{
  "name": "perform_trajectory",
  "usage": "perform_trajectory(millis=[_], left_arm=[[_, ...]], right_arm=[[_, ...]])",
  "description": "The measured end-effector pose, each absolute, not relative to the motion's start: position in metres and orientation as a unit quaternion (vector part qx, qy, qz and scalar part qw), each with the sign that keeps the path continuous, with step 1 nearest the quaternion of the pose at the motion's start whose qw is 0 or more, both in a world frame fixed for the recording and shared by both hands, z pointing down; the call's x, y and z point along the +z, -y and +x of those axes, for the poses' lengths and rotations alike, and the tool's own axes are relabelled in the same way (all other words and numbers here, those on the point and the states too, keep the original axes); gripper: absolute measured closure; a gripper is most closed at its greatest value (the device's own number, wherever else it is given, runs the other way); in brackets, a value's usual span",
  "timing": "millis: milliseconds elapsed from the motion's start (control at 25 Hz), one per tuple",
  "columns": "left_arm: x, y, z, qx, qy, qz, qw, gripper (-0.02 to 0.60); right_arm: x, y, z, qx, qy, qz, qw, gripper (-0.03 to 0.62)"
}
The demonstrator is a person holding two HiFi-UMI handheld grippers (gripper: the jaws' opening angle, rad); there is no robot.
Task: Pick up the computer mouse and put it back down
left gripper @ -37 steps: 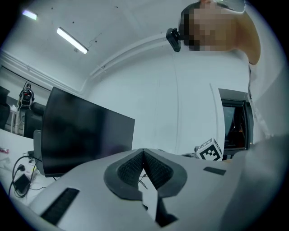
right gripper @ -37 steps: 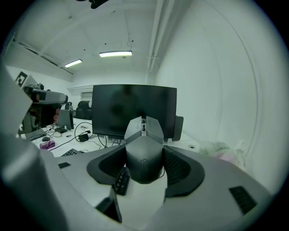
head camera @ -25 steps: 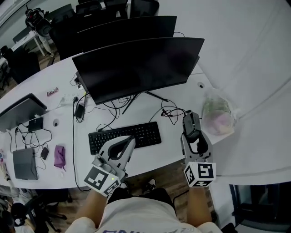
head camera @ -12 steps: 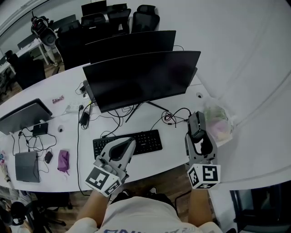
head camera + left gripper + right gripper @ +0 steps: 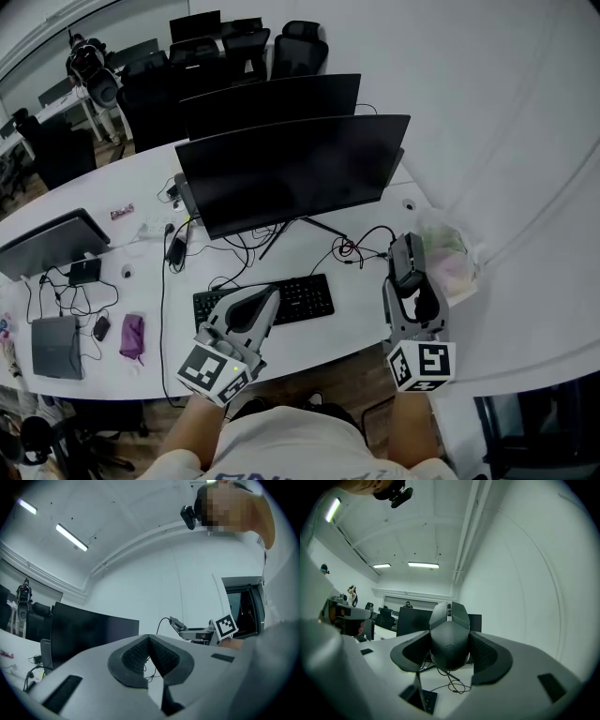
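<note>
Right gripper (image 5: pixel 409 281) clamped on the mouse (image 5: pixel 449 637), held above the desk (image 5: pixel 361 246).

Mouse sits squarely between the pads, with a cable (image 5: pixel 452 682) looped on the desk beneath. Best to lower it straight and level, clear of the plastic bag (image 5: pixel 450 251) just right, parting the jaws only once it rests flat. Left gripper (image 5: pixel 246 314), jaws together and empty, hangs over the keyboard (image 5: pixel 298 292).

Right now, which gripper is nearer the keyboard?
Left. The left gripper sits over the left half of the keyboard; the right gripper, shut on the mouse, is off past the keyboard's right end.
</note>
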State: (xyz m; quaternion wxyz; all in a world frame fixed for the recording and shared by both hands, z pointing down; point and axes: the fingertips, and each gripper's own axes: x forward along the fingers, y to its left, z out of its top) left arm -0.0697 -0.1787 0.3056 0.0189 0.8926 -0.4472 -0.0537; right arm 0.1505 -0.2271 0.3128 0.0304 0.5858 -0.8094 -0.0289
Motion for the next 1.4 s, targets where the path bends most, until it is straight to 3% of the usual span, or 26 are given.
perform_trajectory(millis=[800, 1400], left_arm=[[0.302, 0.177, -0.071, -0.064, 0.453, 0.889, 0.018, 0.577], [0.327, 0.185, -0.063, -0.048, 0.457, 0.887, 0.049, 0.577]], right_arm=[[0.311, 0.223, 0.151, -0.029, 0.812, 0.583, 0.033, 0.318], [0.36, 0.239, 0.162, 0.015, 0.812, 0.579, 0.074, 0.318]])
